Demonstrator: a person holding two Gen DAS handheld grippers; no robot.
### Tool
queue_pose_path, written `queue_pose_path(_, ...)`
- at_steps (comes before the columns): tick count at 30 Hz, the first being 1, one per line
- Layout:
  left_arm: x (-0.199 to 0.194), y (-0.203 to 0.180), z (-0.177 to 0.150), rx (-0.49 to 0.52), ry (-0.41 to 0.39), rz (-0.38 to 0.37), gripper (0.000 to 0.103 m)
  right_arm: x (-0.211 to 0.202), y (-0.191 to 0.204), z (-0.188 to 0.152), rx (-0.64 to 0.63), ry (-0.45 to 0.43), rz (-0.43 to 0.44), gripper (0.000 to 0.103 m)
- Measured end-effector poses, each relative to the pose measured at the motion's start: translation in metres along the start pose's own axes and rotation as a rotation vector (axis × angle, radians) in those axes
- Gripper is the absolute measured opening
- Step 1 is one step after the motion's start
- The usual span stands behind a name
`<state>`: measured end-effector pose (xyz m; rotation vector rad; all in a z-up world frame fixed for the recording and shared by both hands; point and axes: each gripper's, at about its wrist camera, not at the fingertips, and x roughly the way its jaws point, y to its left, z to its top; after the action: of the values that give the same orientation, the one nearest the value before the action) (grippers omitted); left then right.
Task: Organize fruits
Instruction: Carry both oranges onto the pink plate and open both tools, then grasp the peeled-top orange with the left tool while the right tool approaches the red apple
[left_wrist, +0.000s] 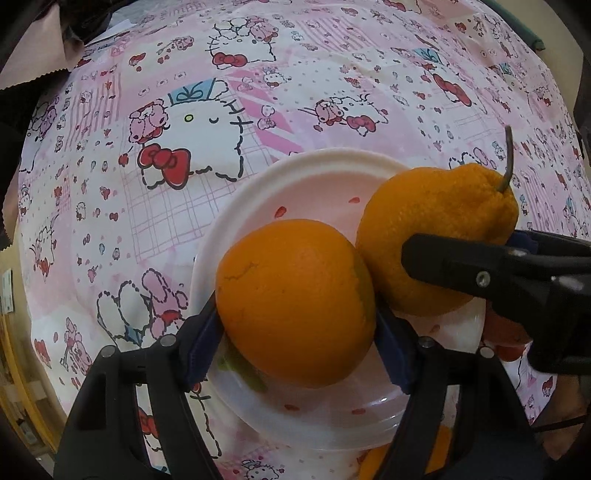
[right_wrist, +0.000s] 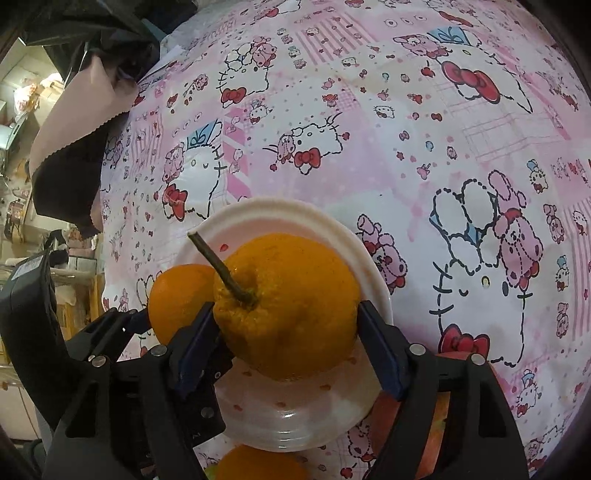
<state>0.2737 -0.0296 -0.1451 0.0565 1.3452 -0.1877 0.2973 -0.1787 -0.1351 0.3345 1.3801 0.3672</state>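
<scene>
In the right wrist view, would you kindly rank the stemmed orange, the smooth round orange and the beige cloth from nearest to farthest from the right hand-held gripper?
1. Bumpy stemmed orange: between the fingers of the right hand-held gripper, over the white plastic plate.
2. Smooth round orange: just left, touching the first.
3. Beige pinked-edge cloth: far upper left, at the table's edge.

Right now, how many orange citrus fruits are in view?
3. A round orange between the left gripper's fingers and a stemmed, bumpy one between the right gripper's, both over the white plate; a third partly hidden at the plate's near edge.
</scene>
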Motion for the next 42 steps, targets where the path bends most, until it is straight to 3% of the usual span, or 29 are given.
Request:
queue_pose_path(6, -0.009, 0.002, -0.002, -0.015, -0.018, 0.008, 0.083, -0.001, -0.002, 0.001, 0.011, -0.001, 0.019, 0.080)
queue_pose_path(24, -0.045, 0.006, -0.005, -0.090, -0.084, -0.060, 0.084, -0.036, -0.002, 0.009, 0.016, -0.064, 0.079, 0.082)
queue_pose_path(29, -0.066, 0.008, -0.006, -0.121, -0.124, -0.070, 0.084, -0.067, -0.005, 0.006, 0.030, -0.135, 0.120, 0.082)
queue_pose_path(36, -0.106, 0.003, -0.021, -0.133, -0.203, -0.068, 0.084, -0.119, -0.003, -0.014, 0.008, -0.208, 0.135, 0.085)
queue_pose_path(42, -0.128, -0.002, -0.047, -0.139, -0.217, -0.083, 0.084, -0.136, -0.018, -0.048, 0.026, -0.206, 0.100, 0.085)
